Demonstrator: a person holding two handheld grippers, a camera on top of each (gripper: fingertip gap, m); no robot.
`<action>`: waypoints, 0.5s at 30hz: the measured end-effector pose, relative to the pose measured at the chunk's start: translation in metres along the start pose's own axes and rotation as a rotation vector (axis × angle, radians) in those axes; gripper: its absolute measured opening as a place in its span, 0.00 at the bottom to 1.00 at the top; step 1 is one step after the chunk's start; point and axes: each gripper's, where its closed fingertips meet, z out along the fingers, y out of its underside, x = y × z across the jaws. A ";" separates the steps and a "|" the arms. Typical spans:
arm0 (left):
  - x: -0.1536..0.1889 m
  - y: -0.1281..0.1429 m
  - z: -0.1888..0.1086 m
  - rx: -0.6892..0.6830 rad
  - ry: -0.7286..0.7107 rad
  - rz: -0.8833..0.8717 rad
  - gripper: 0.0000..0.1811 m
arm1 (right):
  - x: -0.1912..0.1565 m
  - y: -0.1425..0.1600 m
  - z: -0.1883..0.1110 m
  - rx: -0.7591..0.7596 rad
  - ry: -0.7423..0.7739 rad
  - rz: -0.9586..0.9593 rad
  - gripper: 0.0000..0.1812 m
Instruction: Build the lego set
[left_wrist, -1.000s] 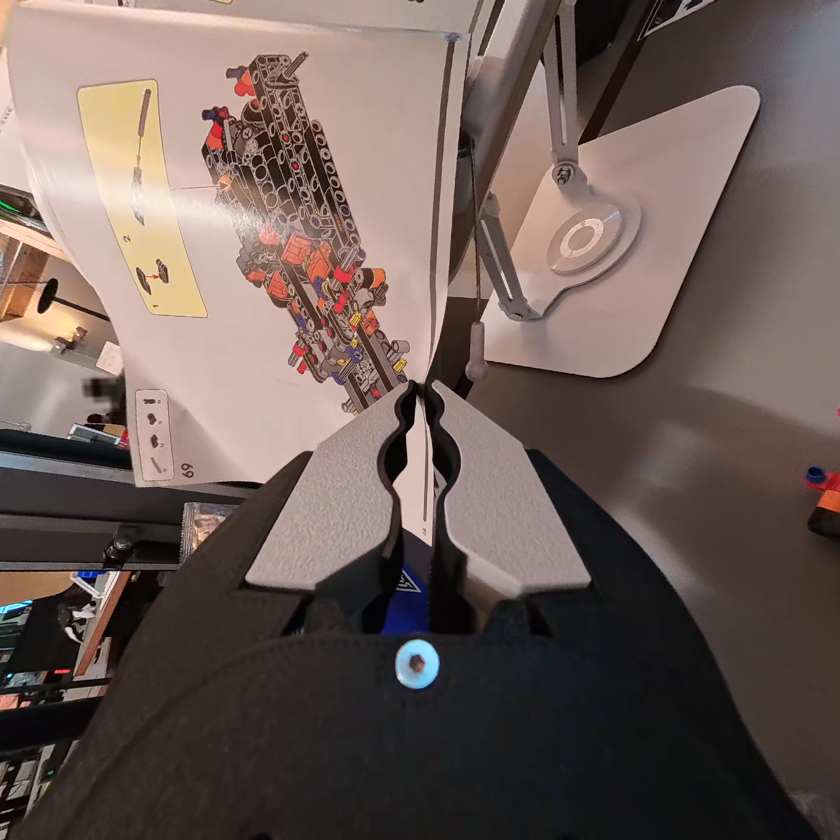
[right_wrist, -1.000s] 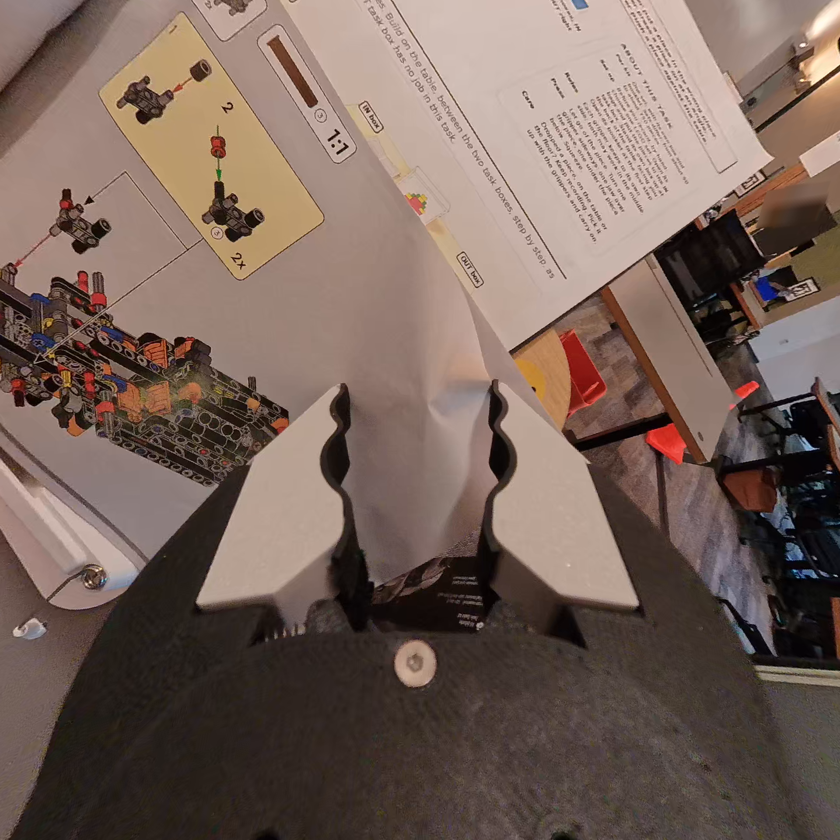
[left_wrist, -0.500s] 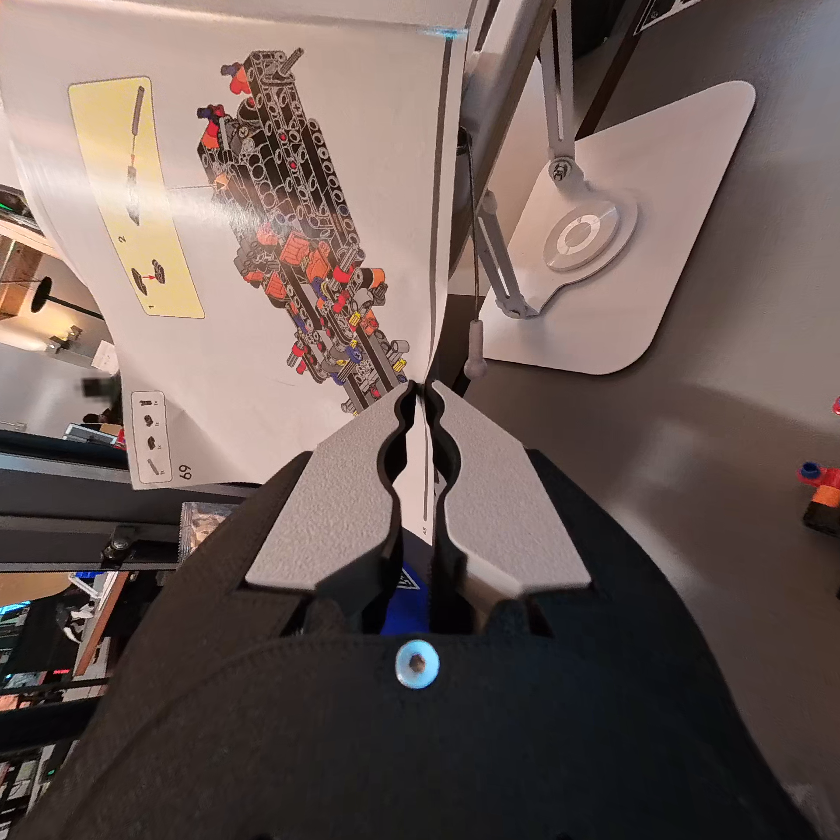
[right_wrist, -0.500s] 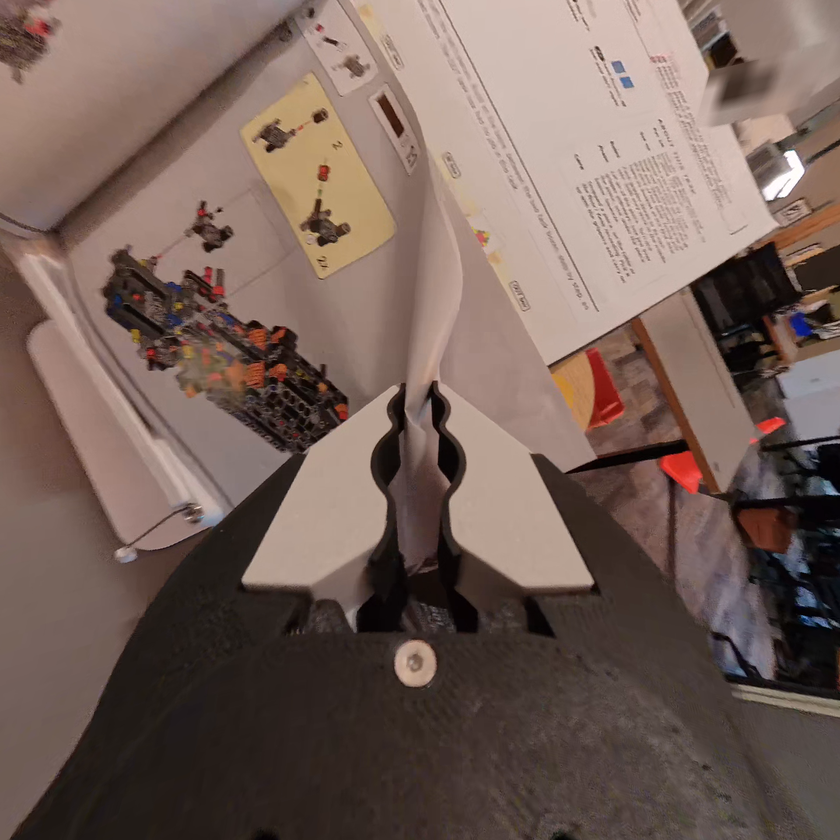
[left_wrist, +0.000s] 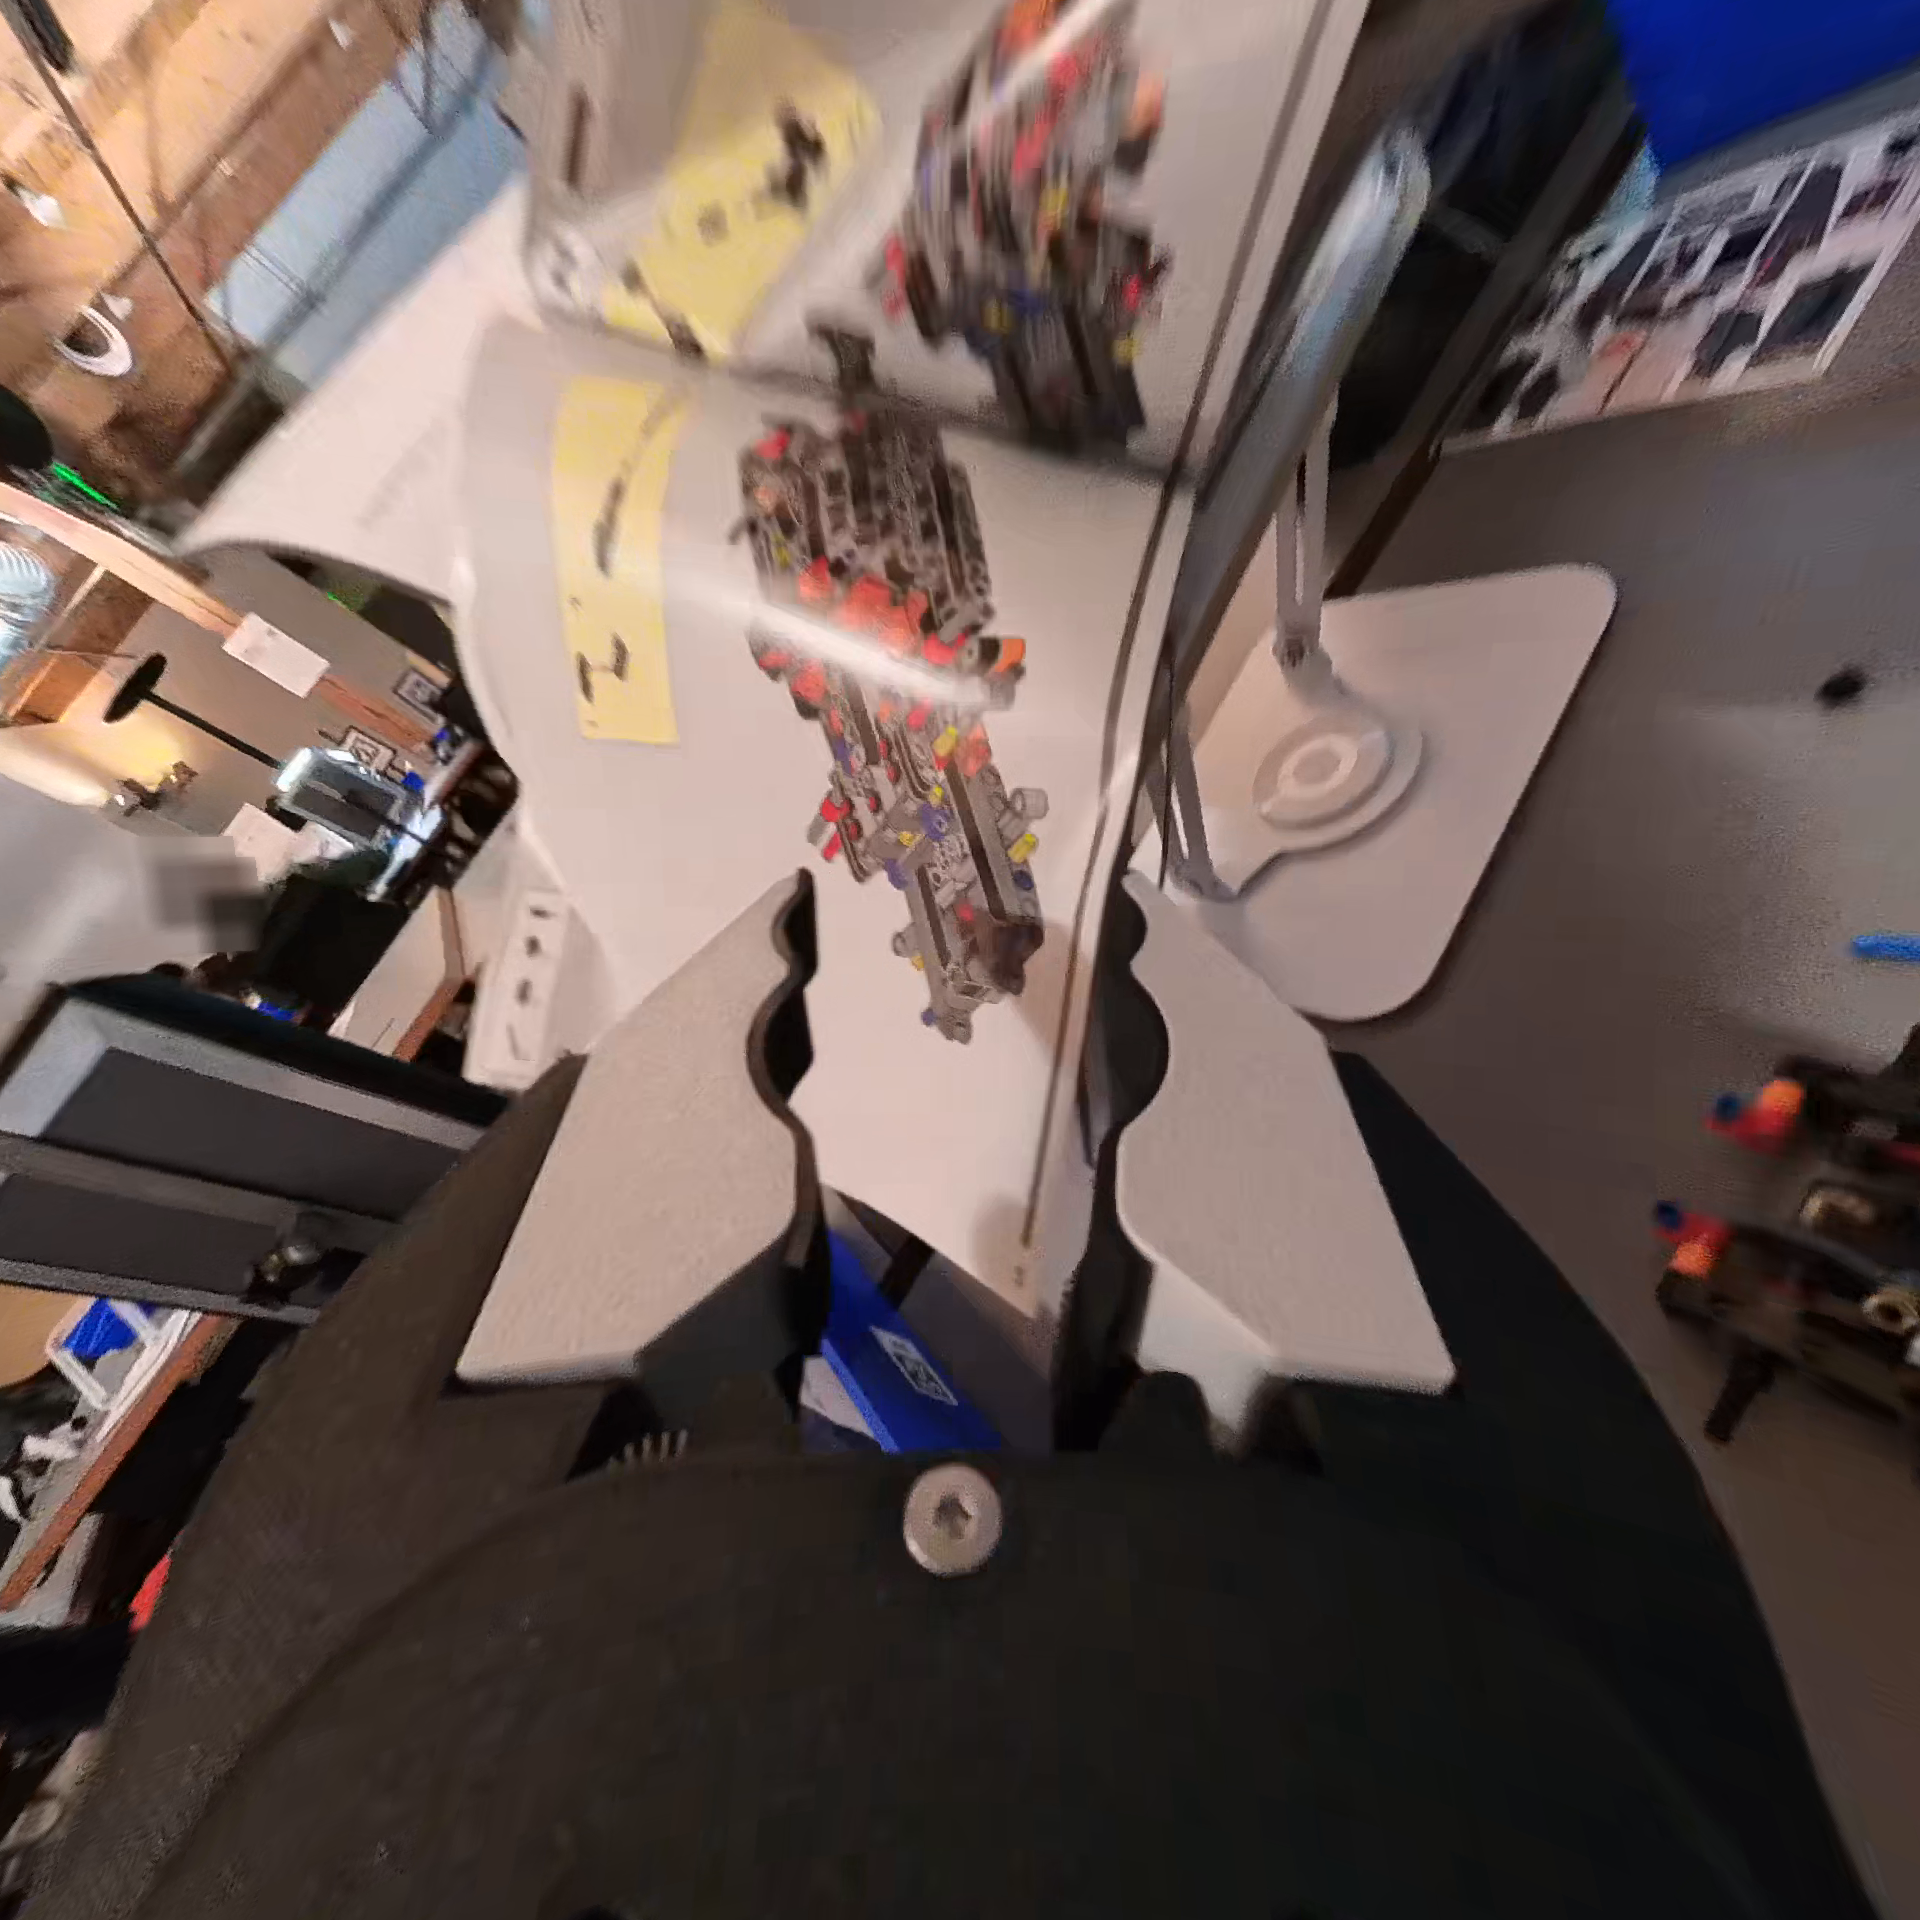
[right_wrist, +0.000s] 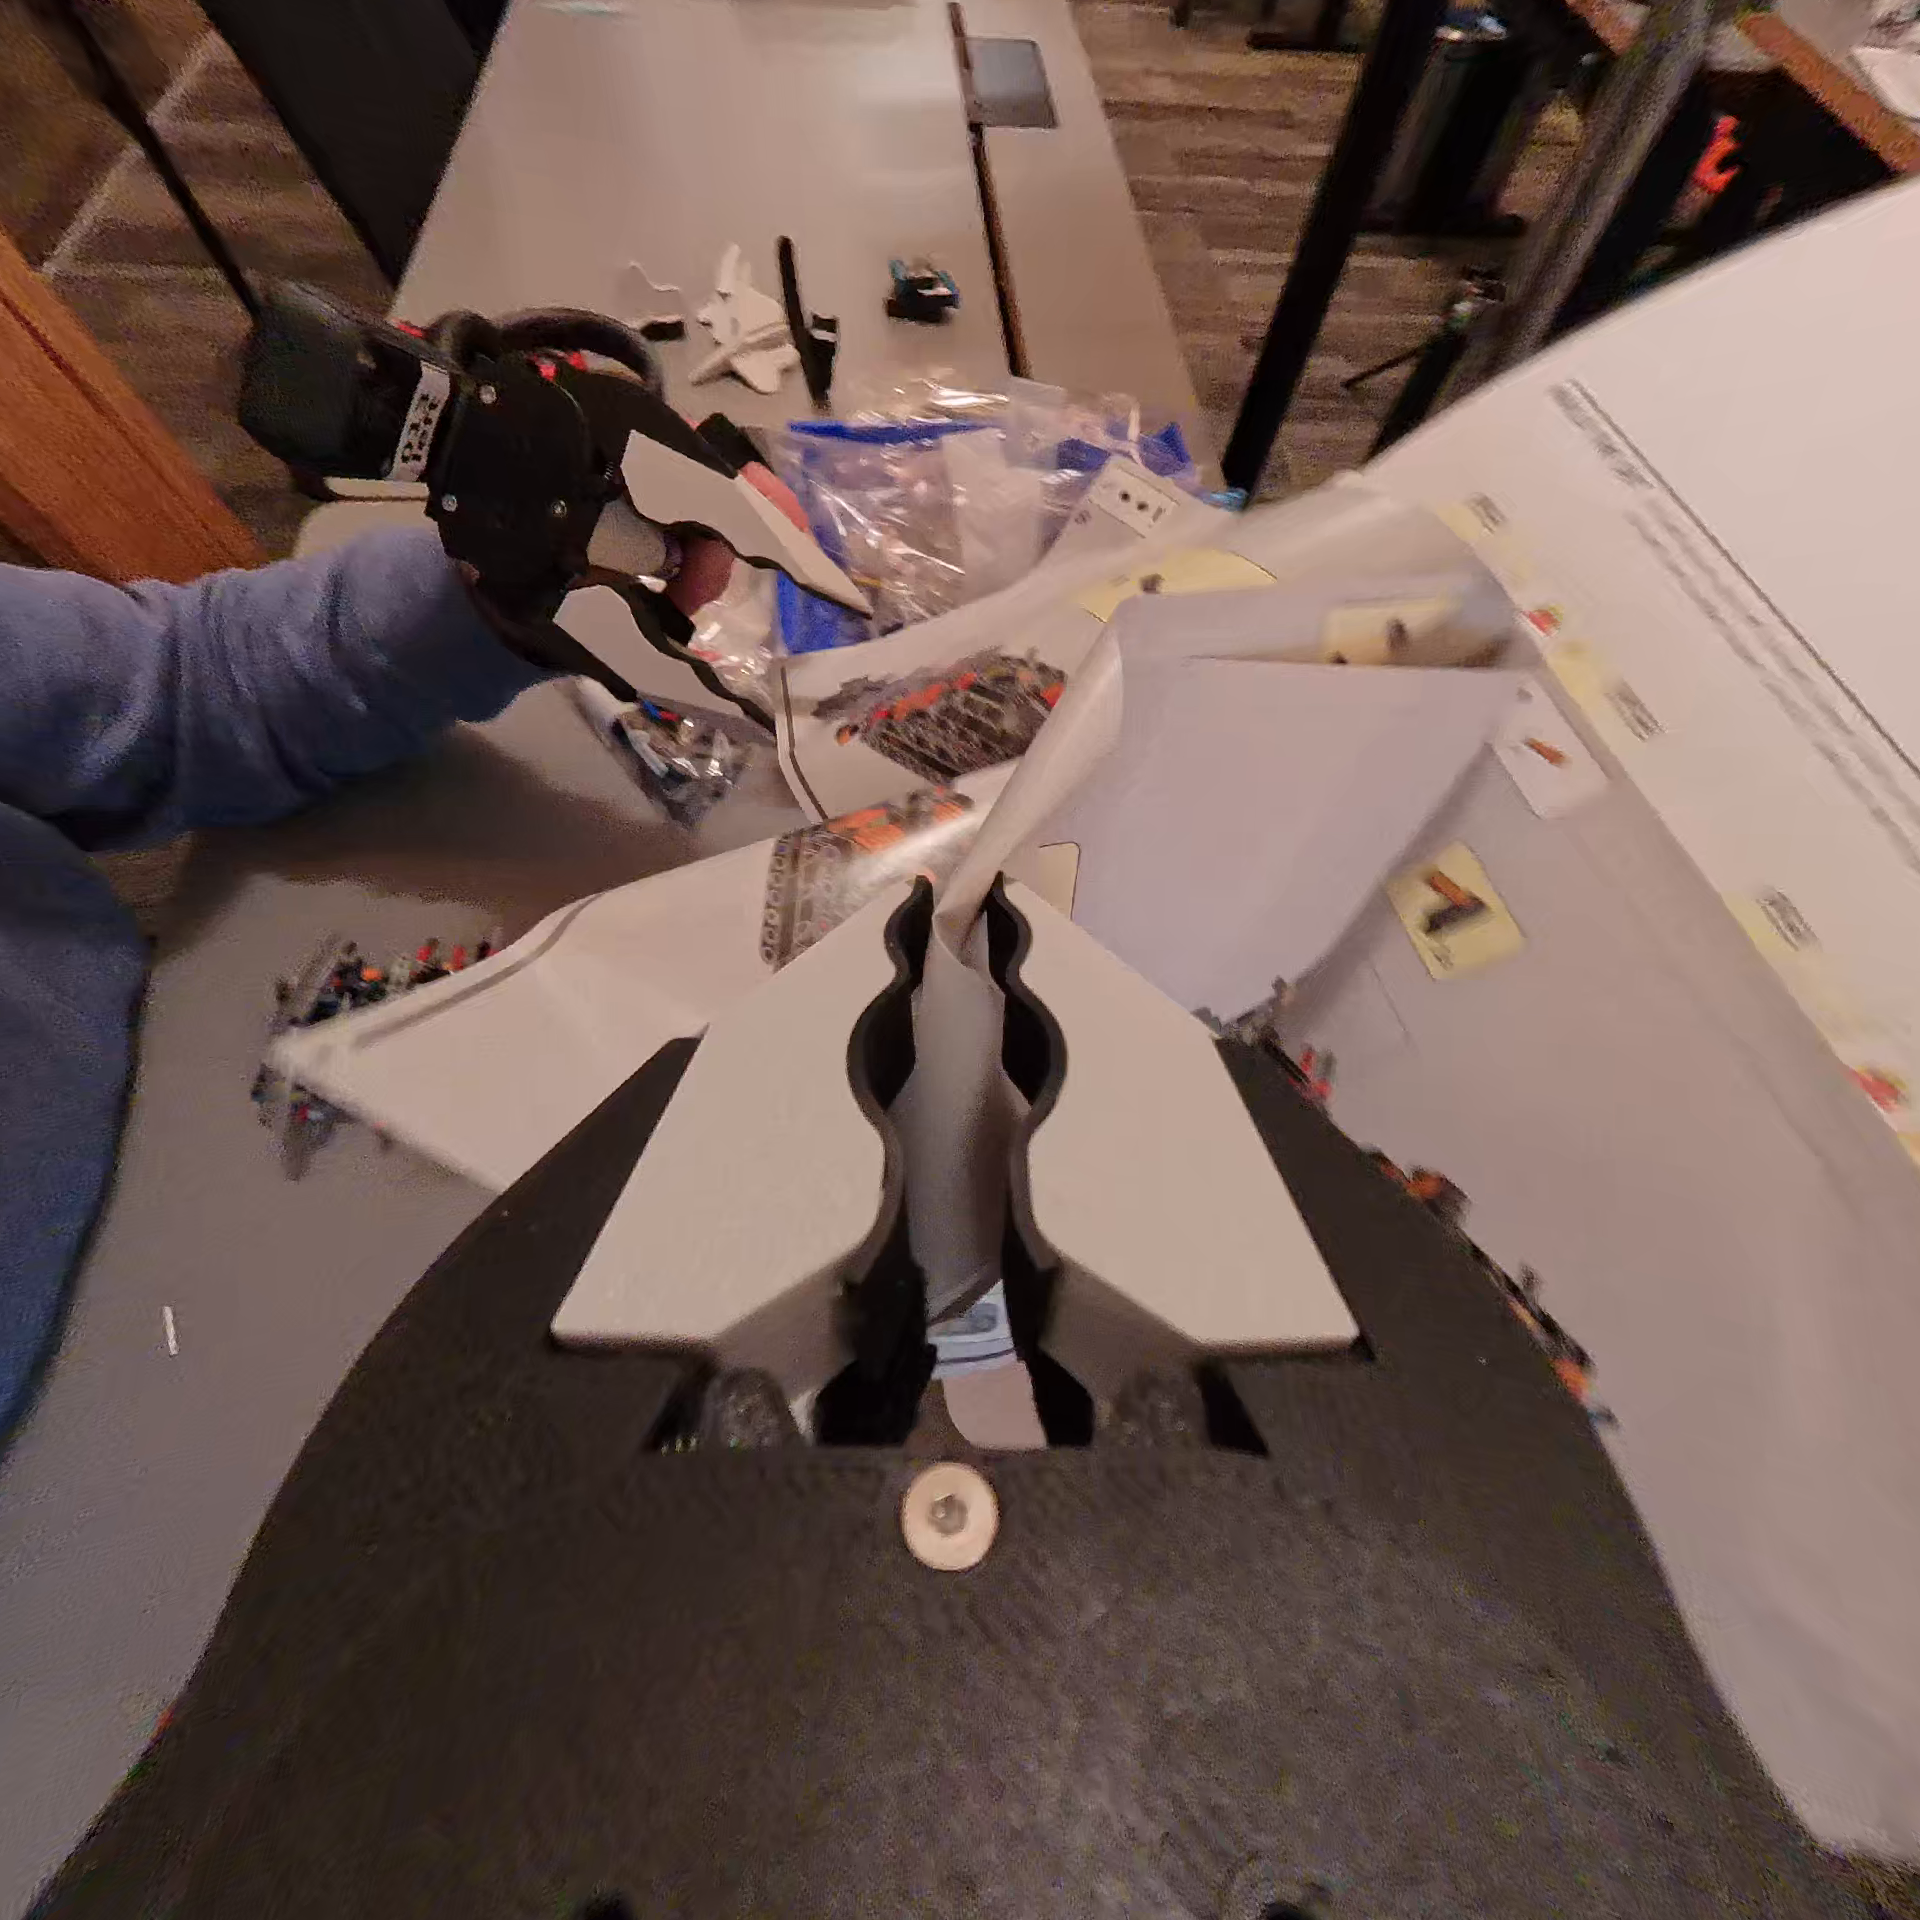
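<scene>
Between blurred pages, the right hand-held gripper pinches an instruction page; the left hand-held gripper gapes wide.

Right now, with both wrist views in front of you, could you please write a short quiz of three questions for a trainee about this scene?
1. True or false: the left gripper has its jaws shut on a page.
2. Which gripper pinches a page of the instruction booklet? A) left B) right C) neither
3. Fill in: the plastic bags of parts lie on the ____ table.

Key: 1 false, its jaws stand open. 2 B, the right gripper. 3 grey.
</scene>
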 end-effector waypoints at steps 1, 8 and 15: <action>-0.003 -0.011 -0.007 0.026 -0.009 -0.003 0.33 | -0.006 -0.007 0.009 0.003 -0.020 0.004 0.05; -0.005 -0.066 -0.040 0.106 -0.068 0.060 0.43 | -0.013 -0.037 0.040 -0.041 0.003 0.036 0.05; 0.020 -0.138 -0.042 0.272 -0.052 0.005 0.34 | -0.012 -0.037 0.045 -0.062 0.029 0.066 0.05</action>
